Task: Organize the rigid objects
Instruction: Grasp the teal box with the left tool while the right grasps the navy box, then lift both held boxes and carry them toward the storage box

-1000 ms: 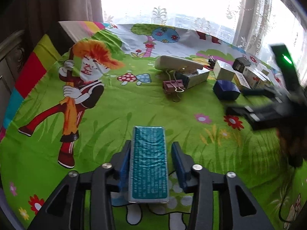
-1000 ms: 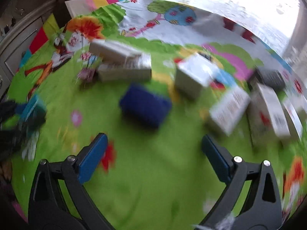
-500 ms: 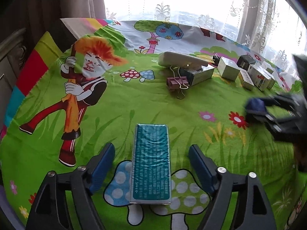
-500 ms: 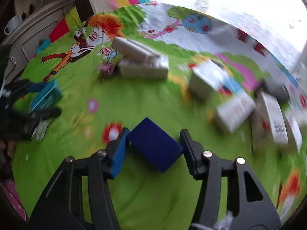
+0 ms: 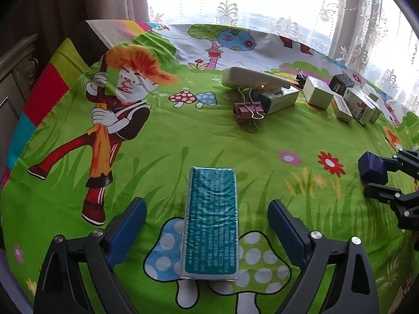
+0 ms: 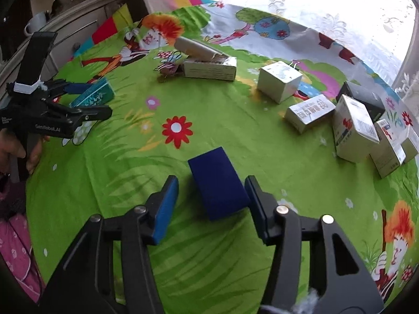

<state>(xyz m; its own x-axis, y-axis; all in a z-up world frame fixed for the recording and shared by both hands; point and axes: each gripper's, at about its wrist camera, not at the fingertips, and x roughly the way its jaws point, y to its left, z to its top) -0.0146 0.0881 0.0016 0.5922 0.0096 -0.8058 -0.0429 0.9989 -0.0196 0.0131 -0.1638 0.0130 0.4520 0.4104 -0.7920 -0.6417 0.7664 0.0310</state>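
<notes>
Carrying the blue box [image 6: 218, 183] pinched in the right claw [image 6: 210, 204], keep it level; the left claw [image 5: 207, 231], just spread, frees the teal packet [image 5: 210, 222].

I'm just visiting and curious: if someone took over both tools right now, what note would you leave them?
Left gripper: fingers just opened; long teal foil-wrapped box lies loose between them on the green cartoon cloth.
Right gripper: fingers just closed on the small navy blue box, apparently gripped.
Done: teal box set down.
Left: place the navy box, then probably the white and black cartons and pink binder clip.
</notes>
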